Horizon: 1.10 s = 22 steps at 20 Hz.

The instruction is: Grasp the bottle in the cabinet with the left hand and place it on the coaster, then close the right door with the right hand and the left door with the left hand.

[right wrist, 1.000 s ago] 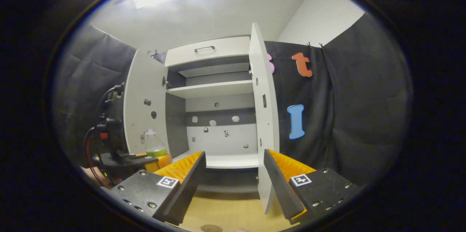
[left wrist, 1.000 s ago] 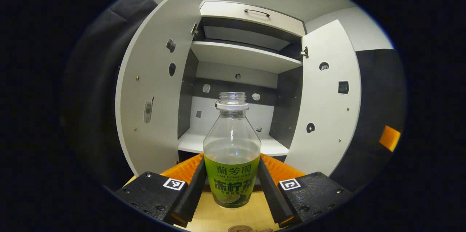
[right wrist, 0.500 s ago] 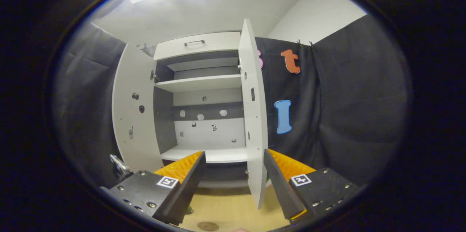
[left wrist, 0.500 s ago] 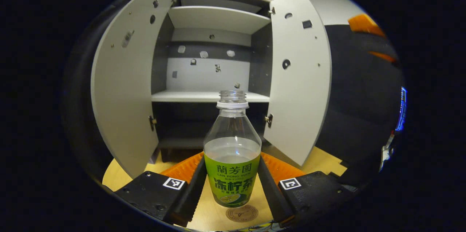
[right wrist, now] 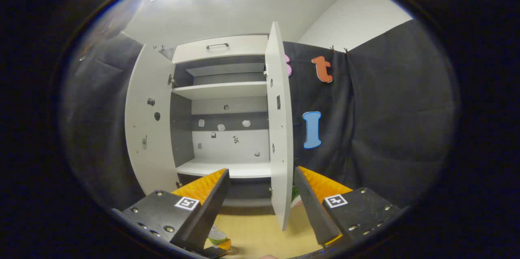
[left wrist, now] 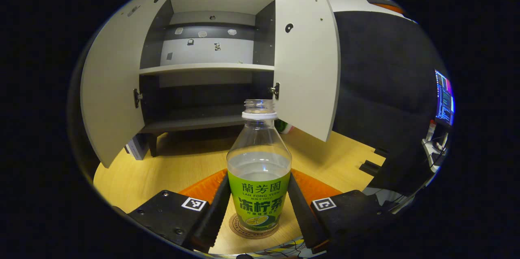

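Came down low with the bottle (left wrist: 258, 169), out from in front of the cabinet (left wrist: 211, 68) shelf to just over the table (left wrist: 183, 161). Bottle bottom now right at the coaster (left wrist: 254, 228), which sat nearer than the bottle a moment ago.

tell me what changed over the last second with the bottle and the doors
The left hand-held gripper carried the bottle out of the cabinet and down over the coaster on the wooden table; whether it has touched down is unclear. Unchanged: its fingers remain shut on the bottle, both doors stay open, and the right hand-held gripper stays open, facing the right door.
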{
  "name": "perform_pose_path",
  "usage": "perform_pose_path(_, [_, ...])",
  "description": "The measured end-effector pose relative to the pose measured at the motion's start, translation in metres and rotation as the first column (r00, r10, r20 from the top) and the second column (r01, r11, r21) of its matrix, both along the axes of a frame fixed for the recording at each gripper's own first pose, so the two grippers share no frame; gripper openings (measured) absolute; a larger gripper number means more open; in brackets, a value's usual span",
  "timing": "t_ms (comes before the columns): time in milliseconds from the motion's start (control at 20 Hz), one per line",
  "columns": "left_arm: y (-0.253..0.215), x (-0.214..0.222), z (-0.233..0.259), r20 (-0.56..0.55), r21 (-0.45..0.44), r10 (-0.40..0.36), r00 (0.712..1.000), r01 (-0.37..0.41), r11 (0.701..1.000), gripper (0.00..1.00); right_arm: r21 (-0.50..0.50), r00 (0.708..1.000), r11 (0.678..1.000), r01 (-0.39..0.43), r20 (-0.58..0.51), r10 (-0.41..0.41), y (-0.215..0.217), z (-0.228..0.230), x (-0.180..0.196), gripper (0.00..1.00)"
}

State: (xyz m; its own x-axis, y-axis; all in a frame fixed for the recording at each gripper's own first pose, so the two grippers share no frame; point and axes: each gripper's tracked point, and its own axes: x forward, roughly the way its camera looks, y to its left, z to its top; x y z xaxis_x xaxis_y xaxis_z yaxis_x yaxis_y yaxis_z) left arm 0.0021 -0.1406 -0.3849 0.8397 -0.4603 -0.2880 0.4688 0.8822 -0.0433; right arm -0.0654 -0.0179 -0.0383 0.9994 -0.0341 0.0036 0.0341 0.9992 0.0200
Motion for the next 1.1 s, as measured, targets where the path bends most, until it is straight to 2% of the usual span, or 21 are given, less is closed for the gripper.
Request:
perform_pose_path(200, [-0.008,-0.001,-0.014,0.054,0.051,-0.072,0.996,0.069,0.996,0.80,-0.028,0.998,0.999,0.036,-0.043,-0.037,-0.014,-0.017,-0.004,0.94])
perform_pose_path(300, [-0.005,-0.001,-0.021,0.053,0.077,-0.094,0.994,0.090,0.993,0.81,-0.030,0.997,0.998,0.050,-0.065,-0.051,-0.020,-0.027,-0.006,0.96])
perform_pose_path(450, [-0.005,-0.003,-0.026,0.032,0.054,-0.130,0.991,0.128,0.990,0.81,-0.015,0.994,0.998,0.068,-0.083,-0.069,-0.028,-0.035,-0.007,0.94])
perform_pose_path(500, [-0.002,-0.002,-0.024,0.024,0.051,-0.128,0.991,0.127,0.991,0.82,-0.010,0.994,0.997,0.072,-0.087,-0.072,-0.029,-0.036,-0.007,0.94])
perform_pose_path(650, [0.004,0.007,-0.017,0.018,0.066,-0.105,0.994,0.104,0.992,0.96,-0.014,0.993,0.997,0.071,-0.090,-0.072,-0.032,-0.037,-0.006,0.96])
perform_pose_path(1100, [0.000,0.009,0.045,0.025,0.066,-0.113,0.993,0.111,0.992,0.95,-0.022,0.993,0.996,0.085,-0.083,-0.087,-0.053,-0.029,0.001,0.94])
